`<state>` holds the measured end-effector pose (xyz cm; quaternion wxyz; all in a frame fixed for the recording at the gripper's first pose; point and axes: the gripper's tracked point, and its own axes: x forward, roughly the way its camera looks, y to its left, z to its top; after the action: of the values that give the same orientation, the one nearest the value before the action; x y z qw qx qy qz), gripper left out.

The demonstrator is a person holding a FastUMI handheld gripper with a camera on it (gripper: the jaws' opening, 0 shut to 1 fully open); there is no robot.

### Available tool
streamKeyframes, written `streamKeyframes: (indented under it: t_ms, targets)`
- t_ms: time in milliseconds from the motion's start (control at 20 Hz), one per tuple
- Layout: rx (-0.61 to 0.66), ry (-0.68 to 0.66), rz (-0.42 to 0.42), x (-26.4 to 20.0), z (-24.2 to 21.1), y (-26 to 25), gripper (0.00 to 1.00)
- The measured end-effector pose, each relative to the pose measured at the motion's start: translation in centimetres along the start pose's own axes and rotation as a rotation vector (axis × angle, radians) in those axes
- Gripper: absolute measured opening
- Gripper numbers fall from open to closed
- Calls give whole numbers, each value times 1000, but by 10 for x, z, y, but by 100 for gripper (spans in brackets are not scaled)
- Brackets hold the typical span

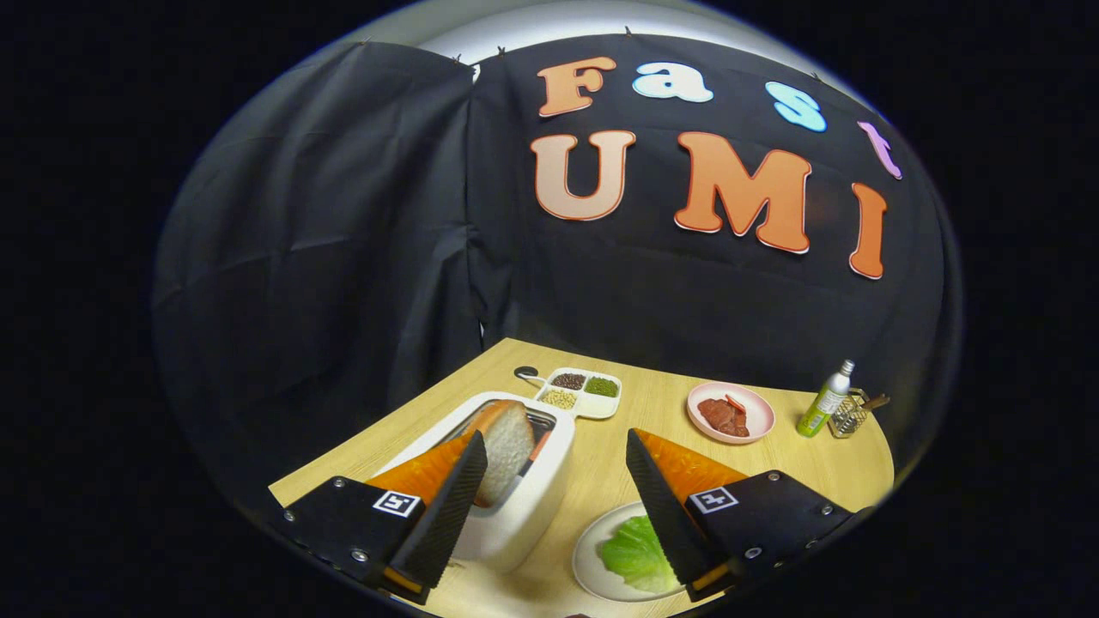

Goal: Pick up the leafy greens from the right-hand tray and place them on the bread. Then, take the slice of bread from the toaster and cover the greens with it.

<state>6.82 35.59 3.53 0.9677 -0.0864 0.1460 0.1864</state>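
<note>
Entry, as I read it from my station. Gripper [549, 481]: fingers spread wide, holding nothing, poised above the wooden surface [798, 463]. Leafy greens [635, 554]: on a white plate [588, 558], beside and partly under the right finger. Bread slice [506, 442]: upright in the white toaster [524, 506], just behind the left finger. Beyond: divided dish of grains [584, 392], pink plate of meat [730, 412], bottle [824, 399]. Step in hand, I judge: fetching the greens. Next: swing right, descend, close on the leaf.

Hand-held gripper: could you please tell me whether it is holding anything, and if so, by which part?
Nothing is held. The hand-held gripper is open, with bare table between its fingers; the bread sits in the toaster.
</note>
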Motion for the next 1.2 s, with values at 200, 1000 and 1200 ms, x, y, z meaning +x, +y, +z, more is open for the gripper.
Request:
streamKeyframes:
  t_ms: [200,1000,1200]
  targets:
    - [8,19,3,14,-4,18,98]
    - [-1,141,-38,53,-47,34,37]
    - [22,112,-27,51,-36,35,15]
